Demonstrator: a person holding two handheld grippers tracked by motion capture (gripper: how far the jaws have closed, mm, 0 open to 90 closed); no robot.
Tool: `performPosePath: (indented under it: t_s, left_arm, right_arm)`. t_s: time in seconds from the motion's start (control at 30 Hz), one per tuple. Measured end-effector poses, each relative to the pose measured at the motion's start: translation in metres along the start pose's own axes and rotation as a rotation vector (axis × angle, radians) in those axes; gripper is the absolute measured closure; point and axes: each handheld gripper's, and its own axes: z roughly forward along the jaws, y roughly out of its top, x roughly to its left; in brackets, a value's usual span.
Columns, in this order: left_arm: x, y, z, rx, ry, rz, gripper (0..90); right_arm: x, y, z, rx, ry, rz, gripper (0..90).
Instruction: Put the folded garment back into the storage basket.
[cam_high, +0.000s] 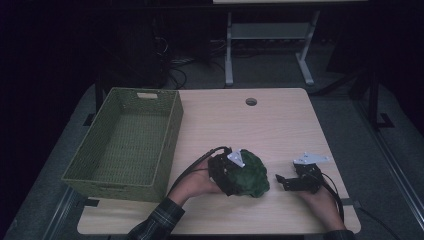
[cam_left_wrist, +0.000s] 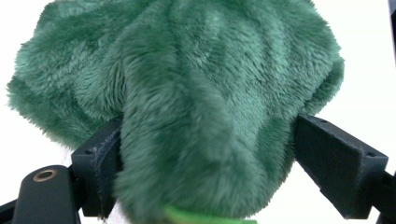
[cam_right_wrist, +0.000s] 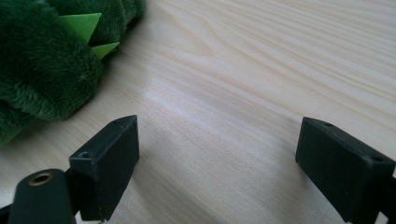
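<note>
Straddling green plush toy (cam_left_wrist: 187, 107), left gripper (cam_left_wrist: 205, 158) has jaws spread wide, fur bulging between them, pads at fur edges, no clear squeeze; counts as released. Toy (cam_high: 252, 174) sits on table (cam_high: 280, 125), front middle, well right of green basket (cam_high: 125, 142). Right gripper (cam_right_wrist: 217, 154) open, empty, resting near toy's right side. Risks: closing on loose fur only, so toy slips on lift; pushing toy sideways into right gripper; toy catching basket rim during carry.

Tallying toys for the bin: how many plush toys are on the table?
1: a green plush toy near the table's front edge, between the jaws of the left gripper, right of the green basket, which looks empty.
</note>
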Motion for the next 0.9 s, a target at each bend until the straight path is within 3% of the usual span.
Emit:
performPosePath:
  t_s: [0.33, 0.73, 0.9]
  left_arm:
    - [-0.005, -0.004, 0.013, 0.026, 0.068, 0.034, 17.2]
    - [0.001, -0.004, 0.014, 0.037, 0.105, 0.025, 39.9]
    - [0.004, -0.002, 0.012, 0.061, 0.107, 0.024, 58.0]
  right_arm:
    - [0.000, 0.000, 0.000, -0.001, -0.003, 0.003, 13.3]
    - [0.000, 0.000, 0.000, 0.000, -0.007, 0.006, 13.4]
    - [0.000, 0.000, 0.000, -0.001, -0.008, 0.007, 13.5]
